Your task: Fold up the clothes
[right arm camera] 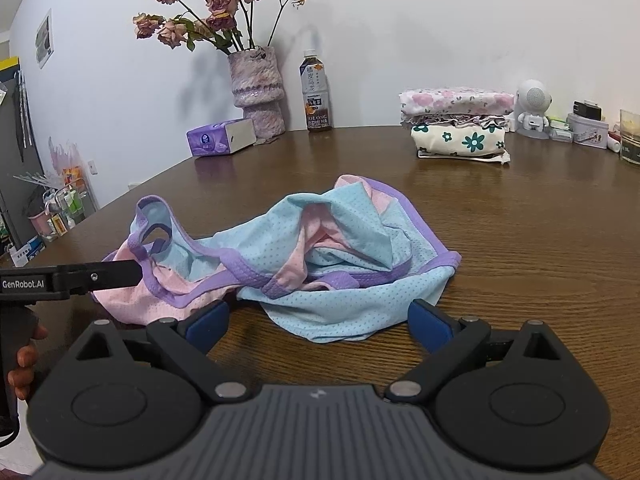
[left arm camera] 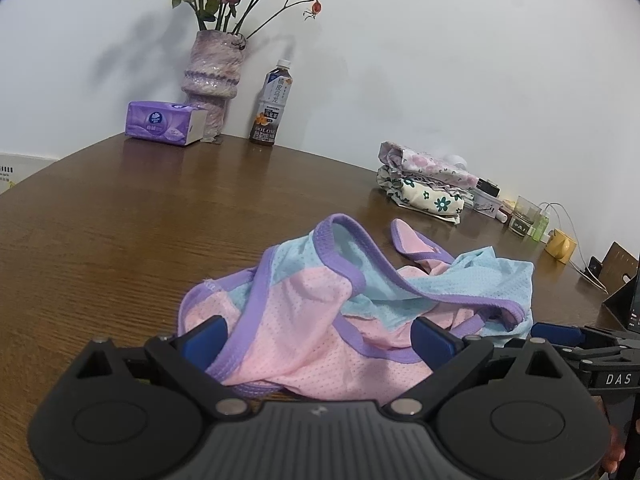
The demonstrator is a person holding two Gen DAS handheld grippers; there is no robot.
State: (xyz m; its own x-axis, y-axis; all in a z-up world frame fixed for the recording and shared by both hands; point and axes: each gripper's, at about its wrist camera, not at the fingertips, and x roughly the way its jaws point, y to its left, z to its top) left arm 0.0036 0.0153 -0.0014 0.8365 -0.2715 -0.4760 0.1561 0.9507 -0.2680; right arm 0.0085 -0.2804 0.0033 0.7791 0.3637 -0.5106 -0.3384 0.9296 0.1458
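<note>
Brown wood table [right arm camera: 520, 240], white wall behind. Crumpled pink-and-blue mesh top [right arm camera: 320, 256] dead centre, well in front of the purple vase [right arm camera: 258, 92]. Left gripper [left arm camera: 320, 334] wide open around its pink edge; right gripper [right arm camera: 320, 320] also spread, straddling the blue hem.

**Along the back of the table**

On the wooden table [right arm camera: 520, 240], a knitted vase of dried roses [right arm camera: 258, 88] stands between a purple tissue pack [right arm camera: 220, 138] and an oolong tea bottle [right arm camera: 316, 94]; rightward, a white, perhaps toy, robot figure [right arm camera: 534, 108].
</note>
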